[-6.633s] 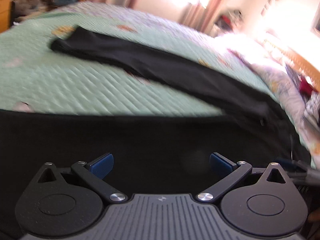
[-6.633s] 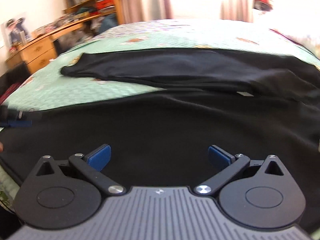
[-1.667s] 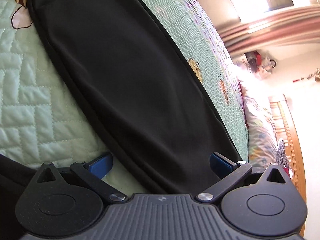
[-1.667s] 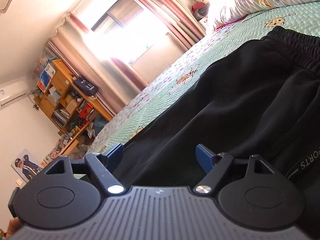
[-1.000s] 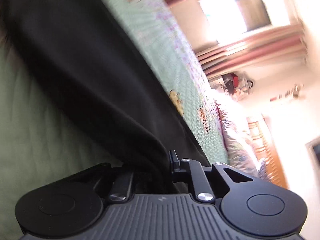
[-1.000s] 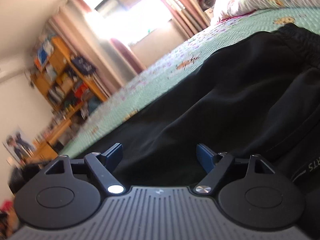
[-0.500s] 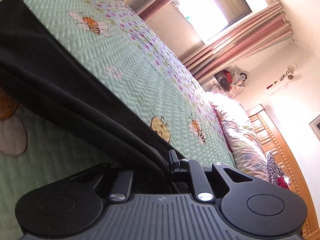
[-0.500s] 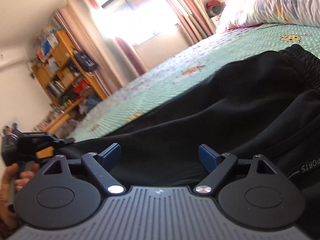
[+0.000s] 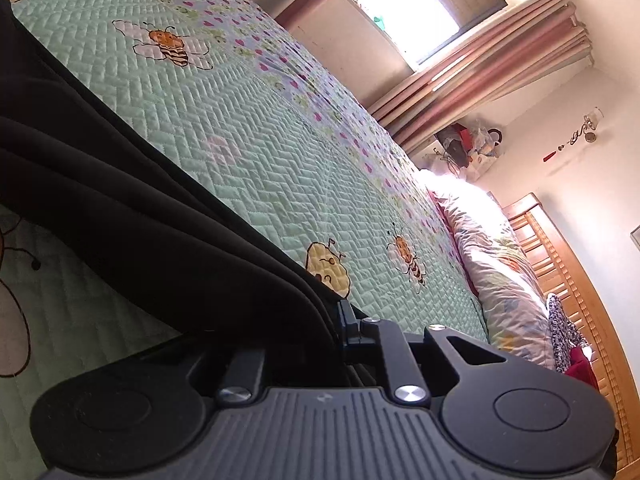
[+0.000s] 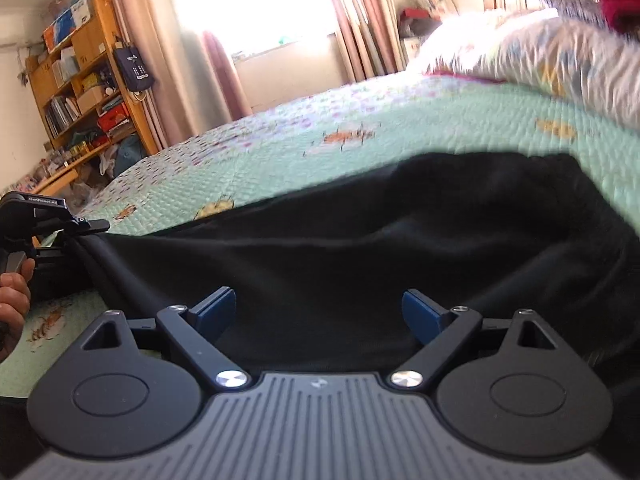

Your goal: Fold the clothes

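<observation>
The left tongs (image 9: 334,334) are clenched on a bunched end of the black trousers (image 9: 132,216), lifting it off the bed (image 9: 256,152) so the cloth runs away in long folds. The right tongs (image 10: 318,314) are released, blue pads wide apart, hovering just over the trousers (image 10: 360,248), which stretch across the bed's mint bee-print quilt (image 10: 400,136). At that view's left edge a hand (image 10: 12,296) holds the left tongs (image 10: 86,226). A floral duvet (image 9: 492,264) lies by the wooden headboard (image 9: 568,276); a bookshelf (image 10: 84,76) stands beyond the bed's far side.
</observation>
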The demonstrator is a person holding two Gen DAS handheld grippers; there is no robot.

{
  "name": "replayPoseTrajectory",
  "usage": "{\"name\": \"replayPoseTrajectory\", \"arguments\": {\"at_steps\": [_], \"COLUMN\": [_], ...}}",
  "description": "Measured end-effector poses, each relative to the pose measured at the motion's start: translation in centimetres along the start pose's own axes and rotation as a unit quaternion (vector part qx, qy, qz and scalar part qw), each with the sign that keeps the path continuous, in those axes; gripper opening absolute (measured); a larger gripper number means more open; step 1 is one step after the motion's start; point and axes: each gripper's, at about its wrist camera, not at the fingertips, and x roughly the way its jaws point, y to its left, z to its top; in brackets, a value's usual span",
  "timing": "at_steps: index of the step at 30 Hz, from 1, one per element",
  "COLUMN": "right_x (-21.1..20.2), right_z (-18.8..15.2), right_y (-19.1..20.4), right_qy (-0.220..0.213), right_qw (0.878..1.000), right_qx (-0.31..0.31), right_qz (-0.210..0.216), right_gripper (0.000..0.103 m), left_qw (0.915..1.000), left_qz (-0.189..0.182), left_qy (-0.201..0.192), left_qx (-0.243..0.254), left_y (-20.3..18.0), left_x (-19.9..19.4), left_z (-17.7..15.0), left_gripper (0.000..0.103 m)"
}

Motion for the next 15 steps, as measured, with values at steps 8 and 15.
{"name": "replayPoseTrajectory", "arguments": {"at_steps": [8,15], "right_x": [6.5,1.3], "right_z": [0.1,1.0], "right_y": [-0.1,-4.3], "right_qy": [0.079,0.029], "right_qw": [0.996,0.993], "right_qx": [-0.031,0.088], "right_qz": [-0.025,0.073], "right_gripper": [0.096,0.095], "left_qw": [0.9998,0.9990], "left_qz": [0.017,0.018], "left_qy": [0.007,0.036], "left_qx": [-0.003,-0.020], "left_y": [1.6,4.5], "left_x": [-0.1,-3.4], "left_z": [-0.1,-1.3], "left_gripper": [0.018,0.036]}}
